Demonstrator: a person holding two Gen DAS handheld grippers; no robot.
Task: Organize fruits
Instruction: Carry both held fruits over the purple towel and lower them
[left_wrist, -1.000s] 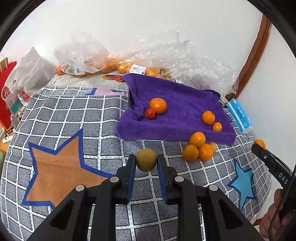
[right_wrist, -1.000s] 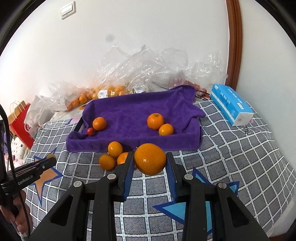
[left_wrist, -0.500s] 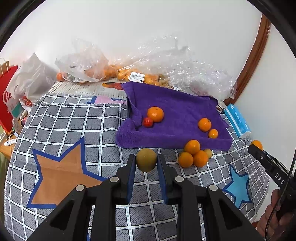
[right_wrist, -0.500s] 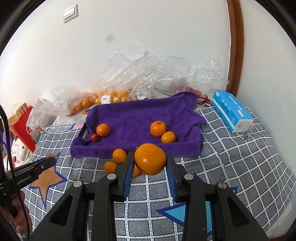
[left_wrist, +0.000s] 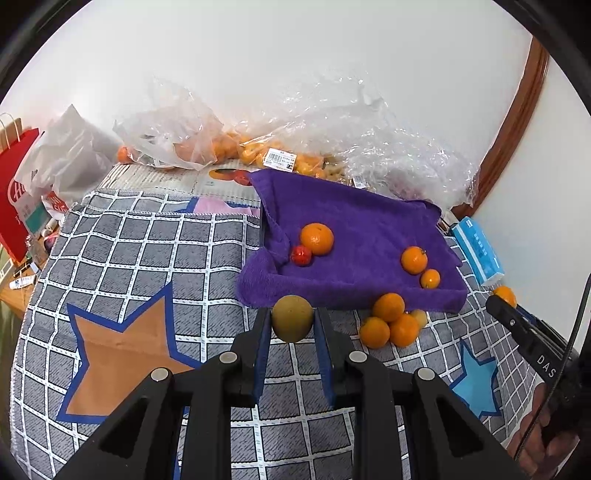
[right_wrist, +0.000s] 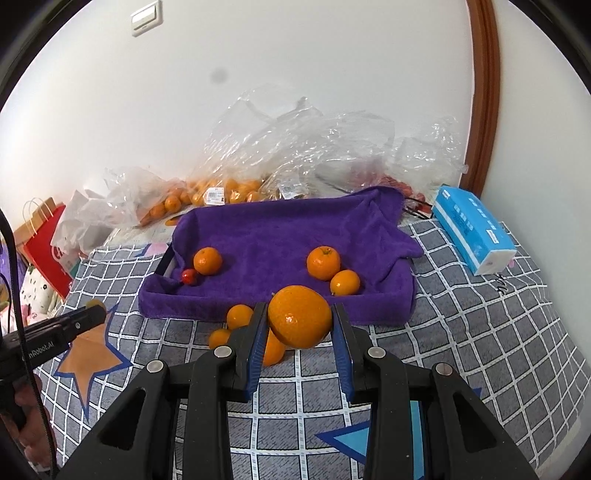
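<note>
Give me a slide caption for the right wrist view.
Right gripper holds an orange before a purple-towel tray of fruit.

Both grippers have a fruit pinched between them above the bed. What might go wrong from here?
1. The big orange bulges past the right gripper; only its sides are pinched, so it may slip out and roll.
2. The greenish fruit in the left gripper is round too, and could squirt free.
3. Loose oranges sit right before the purple towel; a low approach could knock them across the blanket.
</note>
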